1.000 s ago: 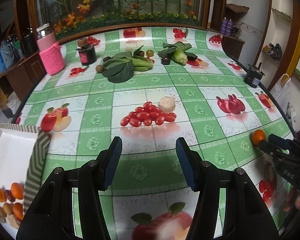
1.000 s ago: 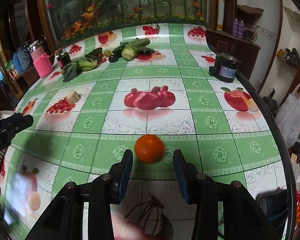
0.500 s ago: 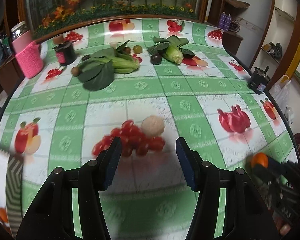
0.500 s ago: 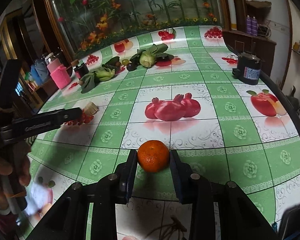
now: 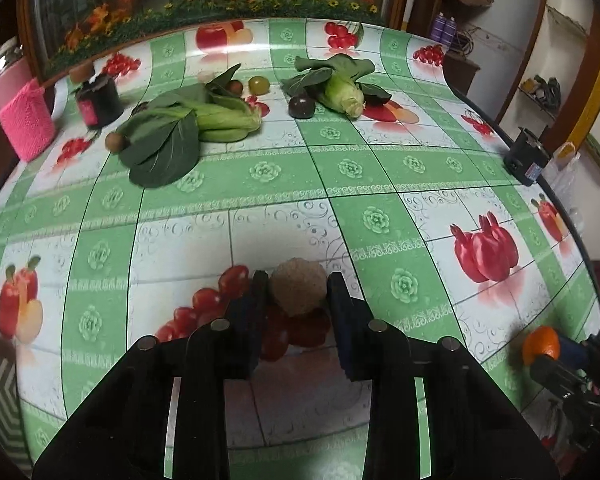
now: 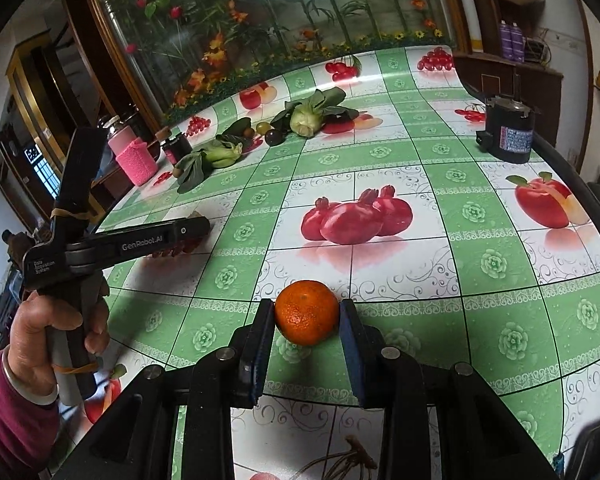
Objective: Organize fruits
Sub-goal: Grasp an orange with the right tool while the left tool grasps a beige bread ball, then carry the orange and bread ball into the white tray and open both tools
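Left wrist view shows the left gripper (image 5: 296,294) down at the table (image 5: 260,168), its jaws standing either side of a pale, rough ball of fruit (image 5: 298,292) that sits over a printed cluster of red tomatoes. The pads look right up against the fruit, but I can't tell whether they are pressing it or only flanking it. At the right edge of that view an orange (image 5: 540,345) shows at the tip of the other tool.

From the right wrist view the right gripper (image 6: 307,318) has its jaws clenched on the orange, pads touching both sides at about its widest part, the fruit low over the cloth or resting on it. The left tool, held in a hand (image 6: 56,332), reaches in from the left.

Greens (image 5: 172,136), a cabbage (image 5: 340,94) and a few small dark fruits (image 5: 301,107) lie well apart at the far side. A patterned tray corner (image 5: 0,392) peeks in at the lower left.

To do this well, I'd say squeeze the pale fruit gently across its middle, since it looks soft and crumbly, then lift straight up before swinging toward the tray. The orange seems firm enough for a steady carry; keeping the two tools apart would avoid a knock.
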The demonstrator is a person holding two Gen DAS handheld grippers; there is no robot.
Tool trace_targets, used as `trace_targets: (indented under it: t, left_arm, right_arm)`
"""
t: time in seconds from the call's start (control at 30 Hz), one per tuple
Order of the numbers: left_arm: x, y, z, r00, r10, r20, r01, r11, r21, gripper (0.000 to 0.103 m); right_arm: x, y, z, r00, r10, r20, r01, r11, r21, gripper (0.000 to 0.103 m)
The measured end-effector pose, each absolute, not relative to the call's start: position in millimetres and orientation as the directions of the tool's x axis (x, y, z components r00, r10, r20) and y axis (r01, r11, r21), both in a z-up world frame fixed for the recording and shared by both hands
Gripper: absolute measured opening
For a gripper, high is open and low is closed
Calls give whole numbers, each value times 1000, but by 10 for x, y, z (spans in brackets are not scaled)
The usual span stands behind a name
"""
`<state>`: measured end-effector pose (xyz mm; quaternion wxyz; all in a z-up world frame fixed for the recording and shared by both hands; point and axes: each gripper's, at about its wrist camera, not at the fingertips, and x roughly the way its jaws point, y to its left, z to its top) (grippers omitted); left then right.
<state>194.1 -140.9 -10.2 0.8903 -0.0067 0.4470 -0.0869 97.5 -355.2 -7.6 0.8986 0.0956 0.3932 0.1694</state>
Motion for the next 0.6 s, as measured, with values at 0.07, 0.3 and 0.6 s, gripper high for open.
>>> trace_targets:
  t: [0.07,0.3,0.6]
  left_arm:
    - [1858,-1392,-71,592,-151,-792,143,986,-81,29]
    - [1407,-1318,117,627,-126,-769,138,989,-50,29]
    - [768,-876,276,685,-25,-728,37,999,0,29]
  right_arm:
    - [961,-3545,-63,640,376,-670,-233,926,297,32]
    - [879,-3433,4,636,387,-668,-257,922,289,32]
    - [647,-2871,184,600,485,-636,-378,873,309,32]
